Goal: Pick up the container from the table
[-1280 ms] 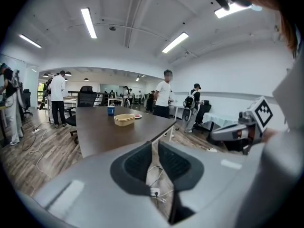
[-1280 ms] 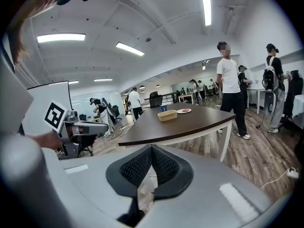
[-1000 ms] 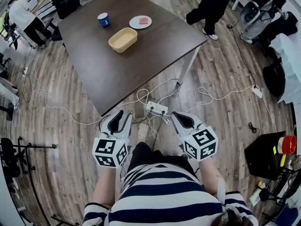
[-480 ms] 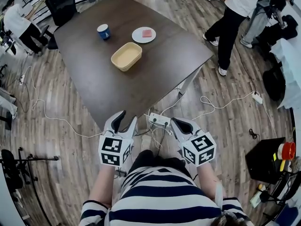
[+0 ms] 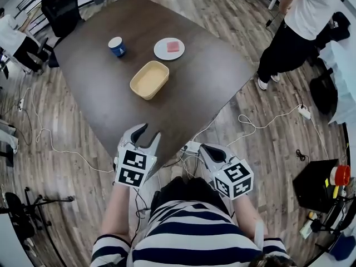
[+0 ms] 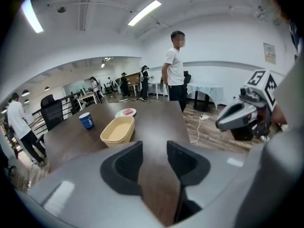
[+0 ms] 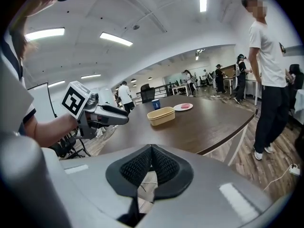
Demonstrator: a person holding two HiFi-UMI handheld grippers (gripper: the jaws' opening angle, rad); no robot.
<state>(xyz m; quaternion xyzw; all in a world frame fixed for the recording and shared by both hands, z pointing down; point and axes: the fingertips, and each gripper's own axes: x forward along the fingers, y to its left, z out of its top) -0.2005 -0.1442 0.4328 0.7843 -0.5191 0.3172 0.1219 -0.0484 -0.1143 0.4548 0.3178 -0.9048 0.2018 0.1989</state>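
Observation:
A pale yellow rectangular container (image 5: 149, 79) (image 6: 118, 130) (image 7: 161, 115) sits empty near the middle of the dark brown table (image 5: 194, 93). My left gripper (image 5: 146, 136) (image 6: 154, 160) hangs over the table's near corner, well short of the container, open with nothing between its jaws. Off the table's edge, over the floor cables, my right gripper (image 5: 207, 151) (image 7: 151, 161) is shut and empty.
Beyond the container stand a blue cup (image 5: 117, 46) (image 6: 86, 120) and a white plate (image 5: 169, 48) holding a pink block (image 5: 173, 46). A power strip and cables (image 5: 192, 147) lie on the wooden floor. One person (image 5: 303, 26) stands at the table's right; office chairs (image 5: 58, 7) at the far left.
I have stepped closer to the table. Both grippers rose; the left one now reaches over the table's near corner. The standing person walked to the right.

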